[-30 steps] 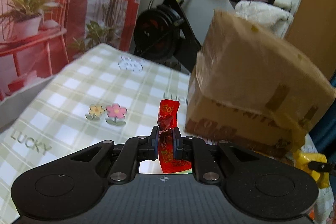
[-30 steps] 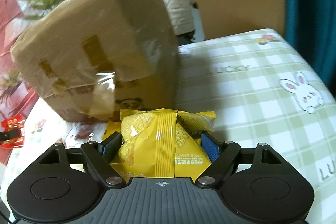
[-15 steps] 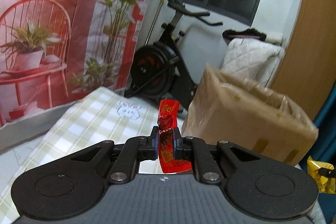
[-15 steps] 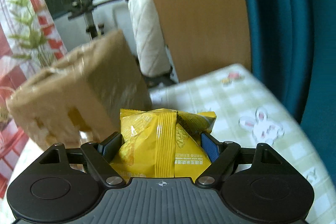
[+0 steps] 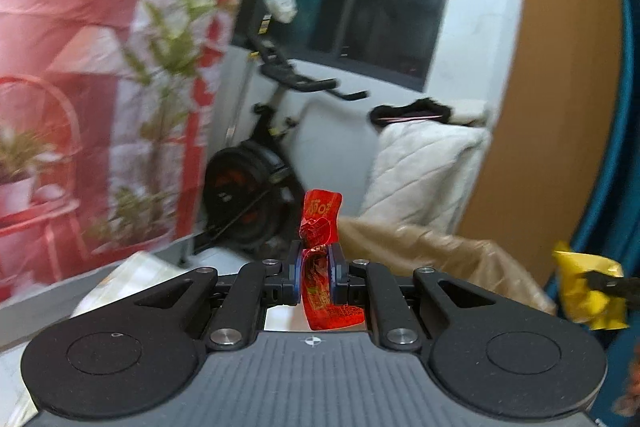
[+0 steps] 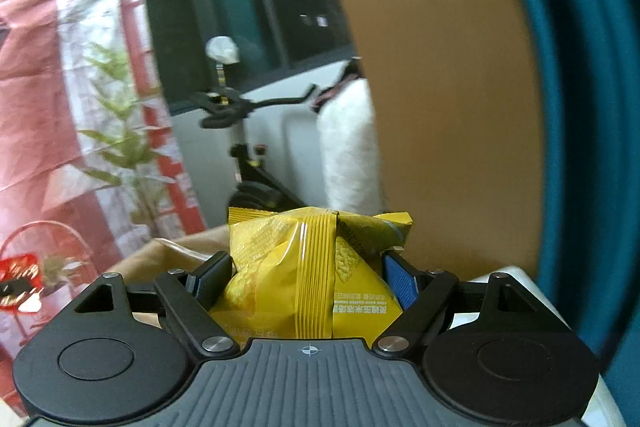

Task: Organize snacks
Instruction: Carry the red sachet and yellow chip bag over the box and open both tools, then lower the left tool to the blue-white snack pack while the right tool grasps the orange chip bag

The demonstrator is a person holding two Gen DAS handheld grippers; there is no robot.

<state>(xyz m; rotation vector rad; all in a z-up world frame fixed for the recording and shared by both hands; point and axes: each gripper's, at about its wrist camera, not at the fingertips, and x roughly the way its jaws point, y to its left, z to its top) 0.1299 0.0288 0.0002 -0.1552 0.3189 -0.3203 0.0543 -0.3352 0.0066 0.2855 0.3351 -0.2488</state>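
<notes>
My left gripper [image 5: 315,277] has its fingers [image 5: 295,277] clamped on a red snack packet [image 5: 320,255], which stands upright between the pads with its twisted top poking up toward 12 o'clock and its lower end hanging just below them. From that left wrist view I see the cardboard box [image 5: 440,259] lying beyond the fingers at about 2 o'clock, its crumpled brown top blurred. At 3 o'clock, near the edge of the same view, a yellow snack bag [image 5: 588,291] shows, gripped by the black tip of my other tool. A corner of the checked worktop [image 5: 132,271] peeks out at 9 o'clock, beside the gripper body. Behind everything stand an exercise bike [image 5: 256,187], a white quilted cushion [image 5: 424,175] and a red printed backdrop [image 5: 80,67]. My right gripper [image 6: 308,277] has its fingers [image 6: 400,281] pressed against both sides of the puffy yellow snack bag [image 6: 312,275], which fills the gap between them, its back seam facing the camera. In this right wrist view the open box [image 6: 168,251] sits just behind the bag toward 10 o'clock, and the red packet [image 6: 20,279] appears at 9 o'clock, held well apart from the yellow bag. A brown panel [image 6: 440,107] and a teal curtain [image 6: 580,107] fill the side from 1 to 3 o'clock.
</notes>
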